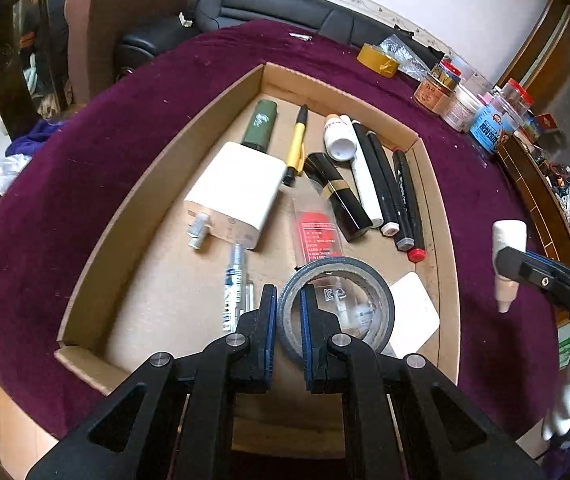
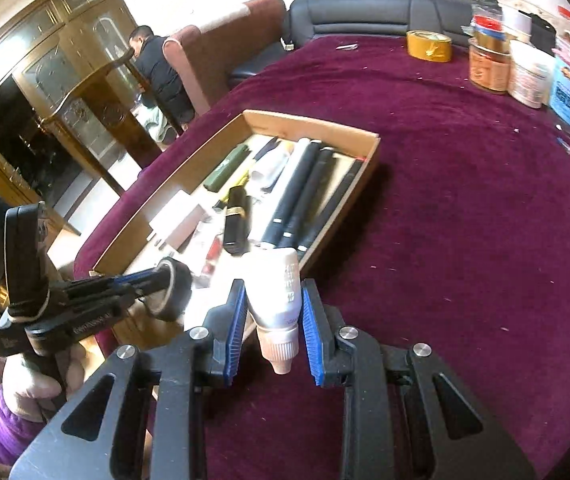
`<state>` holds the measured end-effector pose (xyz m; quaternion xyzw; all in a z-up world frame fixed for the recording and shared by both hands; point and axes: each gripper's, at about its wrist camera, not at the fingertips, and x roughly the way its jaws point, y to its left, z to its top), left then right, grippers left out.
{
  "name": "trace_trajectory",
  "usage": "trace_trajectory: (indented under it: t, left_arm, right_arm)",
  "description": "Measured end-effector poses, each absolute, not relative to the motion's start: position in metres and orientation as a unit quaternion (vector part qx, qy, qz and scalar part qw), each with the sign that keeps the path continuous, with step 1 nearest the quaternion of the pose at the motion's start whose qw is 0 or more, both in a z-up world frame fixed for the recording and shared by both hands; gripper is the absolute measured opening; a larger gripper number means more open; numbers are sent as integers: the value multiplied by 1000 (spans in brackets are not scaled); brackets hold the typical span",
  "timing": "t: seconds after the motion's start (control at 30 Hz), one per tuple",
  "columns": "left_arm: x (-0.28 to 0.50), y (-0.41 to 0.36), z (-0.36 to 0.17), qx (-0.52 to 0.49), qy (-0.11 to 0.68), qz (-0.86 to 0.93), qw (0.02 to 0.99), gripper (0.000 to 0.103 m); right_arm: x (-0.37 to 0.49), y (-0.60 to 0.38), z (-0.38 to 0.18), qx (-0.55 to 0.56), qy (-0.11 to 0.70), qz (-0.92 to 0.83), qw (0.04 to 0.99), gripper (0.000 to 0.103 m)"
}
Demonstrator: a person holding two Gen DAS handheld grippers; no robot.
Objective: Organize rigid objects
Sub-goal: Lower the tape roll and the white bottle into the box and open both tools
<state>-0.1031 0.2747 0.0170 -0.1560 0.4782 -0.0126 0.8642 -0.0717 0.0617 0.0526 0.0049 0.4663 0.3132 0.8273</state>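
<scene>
Two grippers clamp ring-shaped tape roll (image 1: 335,304) (grey), white bottle (image 2: 279,300)

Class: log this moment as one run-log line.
left gripper: shut on tape roll | right gripper: shut on white bottle | cardboard tray: part-filled

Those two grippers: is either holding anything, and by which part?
Left gripper pinches the tape roll through its wall. Right gripper holds the white dropper bottle by its body.

No word or number can be read with certainty. The blue-labelled plastic jar (image 1: 489,128) carries large white characters, and the clear flat packet with a red label (image 1: 317,232) has fine print, both too blurred. The small white squeeze bottle (image 2: 281,300) bears tiny grey marks, also illegible.
</scene>
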Motion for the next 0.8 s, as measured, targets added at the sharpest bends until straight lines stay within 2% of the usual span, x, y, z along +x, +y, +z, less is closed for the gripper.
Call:
trace_trajectory:
  t: [0.17,0.23,0.3,0.47,0.8]
  left_arm:
    - [-103,272,22,-136,468,8,873,26]
    - [-108,279,30,-150,450,0,880,46]
    - [-115,286,39,-160,427,4,890,53]
    - [-121,294,51,-157,394,20,906,57]
    - [-123,295,55,-151,370,36,916,57]
  right_arm:
    - [-65,69,51,2,466,305,830,25]
    - [-59,72,48,4,470,301,830,25]
    - [-56,76,47,7,472,299,829,25]
    - [-50,90,42,8,477,301,826,24]
    - [-42,133,17,-16,510,308,803,25]
